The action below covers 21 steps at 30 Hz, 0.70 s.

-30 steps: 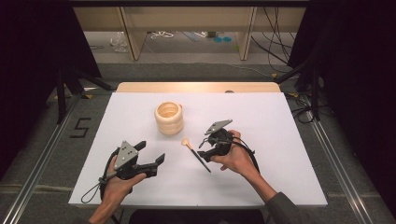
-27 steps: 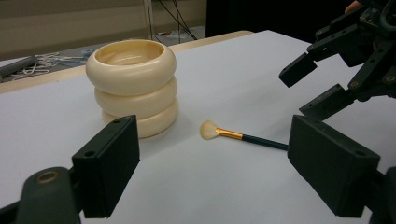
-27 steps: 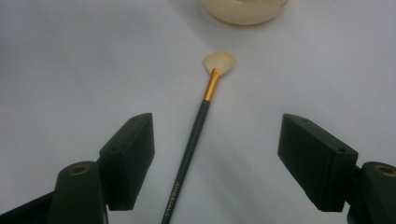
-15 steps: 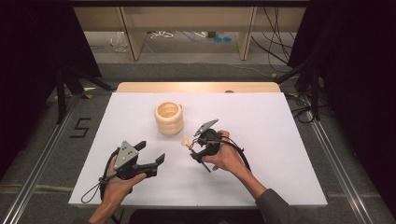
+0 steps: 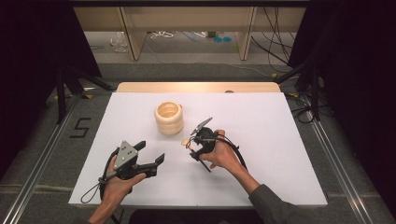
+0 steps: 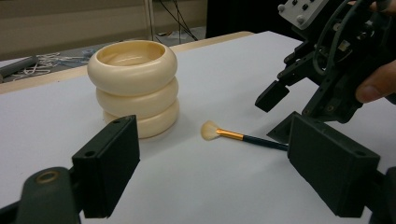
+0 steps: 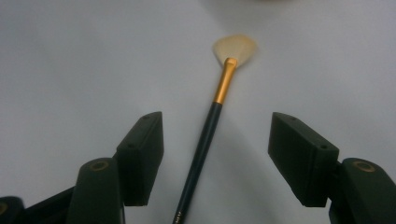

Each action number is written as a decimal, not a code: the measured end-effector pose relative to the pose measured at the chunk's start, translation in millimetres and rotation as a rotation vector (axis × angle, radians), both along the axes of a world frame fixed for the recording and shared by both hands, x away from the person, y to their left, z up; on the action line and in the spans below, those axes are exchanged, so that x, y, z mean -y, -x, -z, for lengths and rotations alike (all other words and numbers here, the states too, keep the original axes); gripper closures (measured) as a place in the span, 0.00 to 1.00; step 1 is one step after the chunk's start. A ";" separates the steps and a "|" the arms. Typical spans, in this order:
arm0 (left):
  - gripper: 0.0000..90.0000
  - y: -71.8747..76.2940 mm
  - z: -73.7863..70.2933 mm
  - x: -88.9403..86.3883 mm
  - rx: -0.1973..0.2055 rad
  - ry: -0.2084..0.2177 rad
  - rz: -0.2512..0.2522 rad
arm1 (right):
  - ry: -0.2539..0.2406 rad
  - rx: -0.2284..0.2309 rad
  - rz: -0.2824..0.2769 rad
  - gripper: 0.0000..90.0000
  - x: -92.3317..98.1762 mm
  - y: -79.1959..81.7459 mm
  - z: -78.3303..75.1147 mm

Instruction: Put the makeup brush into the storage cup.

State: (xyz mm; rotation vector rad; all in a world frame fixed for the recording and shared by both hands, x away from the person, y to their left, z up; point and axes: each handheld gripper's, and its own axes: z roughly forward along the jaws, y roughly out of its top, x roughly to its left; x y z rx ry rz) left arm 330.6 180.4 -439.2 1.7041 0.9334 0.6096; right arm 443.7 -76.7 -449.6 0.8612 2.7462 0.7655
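The right gripper (image 7: 215, 154), its jaws spread and just closing, straddles the brush (image 7: 212, 126) lying mid-tabletop (image 5: 280, 140), untouched.

A single black numeral "5" (image 5: 80, 127) is showing on the grey floor to the left of the white table, beside the metal rail. Faint lettering on the dark brush handle is staying too small to read.
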 end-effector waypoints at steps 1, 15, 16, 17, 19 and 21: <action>0.19 0.1 0.0 0.1 0.000 0.000 0.000 | -0.002 -0.005 0.000 0.42 -0.1 -0.6 0.5; 0.19 0.1 0.0 0.0 0.000 0.000 0.000 | 0.040 -0.038 -0.023 0.50 -8.5 -6.3 5.5; 0.19 0.2 0.0 0.1 0.000 0.000 0.000 | 0.043 -0.042 -0.018 0.50 -9.1 -6.2 5.8; 0.19 0.2 0.1 0.1 0.000 0.000 0.000 | 0.045 -0.048 -0.021 0.50 -9.4 -7.0 6.4; 0.19 0.0 0.1 0.0 0.000 0.000 0.001 | 0.056 -0.055 -0.020 0.51 -9.6 -8.3 7.3; 0.19 0.0 0.0 0.1 0.000 0.000 0.001 | 0.061 -0.058 -0.023 0.52 -9.5 -10.4 8.4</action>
